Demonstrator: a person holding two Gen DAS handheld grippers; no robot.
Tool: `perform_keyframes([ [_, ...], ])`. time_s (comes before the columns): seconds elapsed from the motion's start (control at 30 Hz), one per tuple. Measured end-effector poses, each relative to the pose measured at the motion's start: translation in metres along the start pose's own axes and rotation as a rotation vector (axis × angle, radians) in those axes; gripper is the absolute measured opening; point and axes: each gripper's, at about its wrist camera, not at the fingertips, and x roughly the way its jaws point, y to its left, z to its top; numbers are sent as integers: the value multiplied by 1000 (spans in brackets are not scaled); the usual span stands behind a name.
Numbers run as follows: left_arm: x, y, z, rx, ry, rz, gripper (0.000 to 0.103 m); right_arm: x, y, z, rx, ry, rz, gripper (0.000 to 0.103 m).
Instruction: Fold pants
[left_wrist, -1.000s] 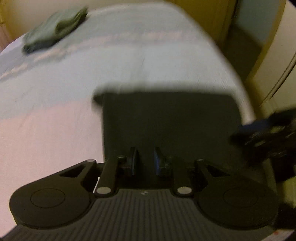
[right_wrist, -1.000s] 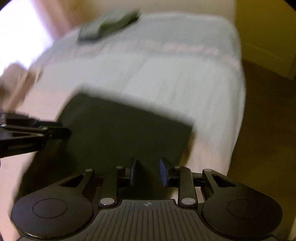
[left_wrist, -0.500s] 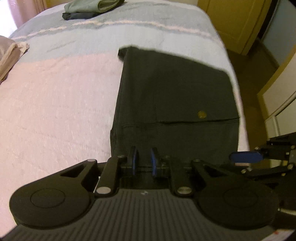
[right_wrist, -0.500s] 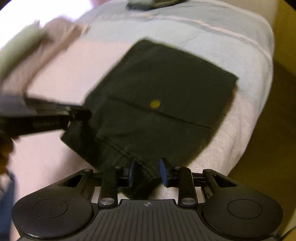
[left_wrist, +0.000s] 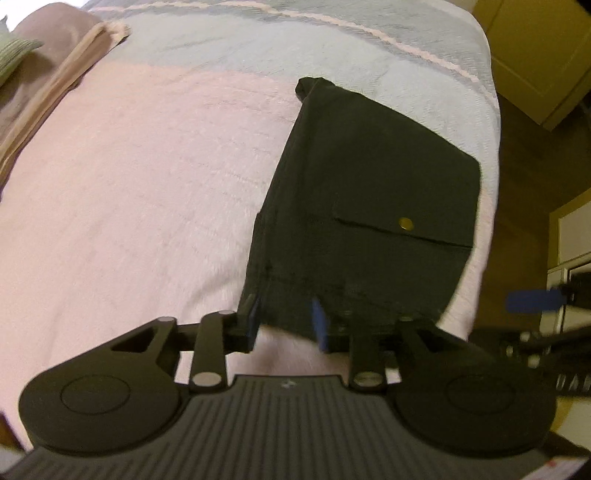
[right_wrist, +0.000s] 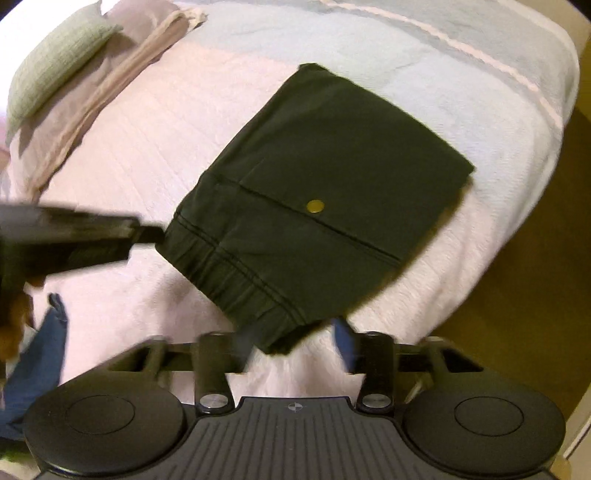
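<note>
The dark pants (left_wrist: 369, 206) lie folded into a compact rectangle on the bed, a pocket flap with a brass snap (right_wrist: 315, 206) facing up. My left gripper (left_wrist: 286, 325) is open, its fingers straddling the near left corner of the waistband without pinching it. My right gripper (right_wrist: 293, 345) is also open, and the near corner of the pants lies loose between its fingers. In the right wrist view the left gripper (right_wrist: 147, 234) points at the left corner of the pants. A blue pad (left_wrist: 535, 301) of the right gripper shows at the right edge of the left wrist view.
The bed has a pink and pale-blue cover (right_wrist: 147, 147). A green pillow (right_wrist: 48, 62) and mauve bedding (right_wrist: 110, 70) lie at its far left. The bed's edge and wooden floor (right_wrist: 517, 295) are close on the right. Blue cloth (right_wrist: 37, 354) shows at lower left.
Both grippers were nearly shut at the pants' near edge; now their fingers are wide apart. The pants have settled flat on the bed, and both grippers have drawn back slightly.
</note>
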Motion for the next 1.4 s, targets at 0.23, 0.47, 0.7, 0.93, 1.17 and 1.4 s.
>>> perform_keyframes([
  [0.23, -47, -21, -11, -52, 33, 49, 40, -22, 3, 12, -85, 25, 52, 64],
  [0.47, -73, -49, -6, -161, 4, 112, 43, -42, -6, 32, -242, 3, 78, 64],
  [0.7, -99, -91, 1, -311, -57, 187, 47, -61, -44, 47, -400, -1, 119, 64],
  [0.93, -106, -120, -2, -442, -120, 228, 56, -70, -84, 55, -460, 5, 171, 64],
  [1.17, -77, -73, -67, -793, -267, 73, 67, -40, -123, 75, -480, 33, 199, 64],
  [1.4, 19, -26, -113, -1071, -301, -118, 69, 28, -159, 138, -450, 43, 212, 64],
])
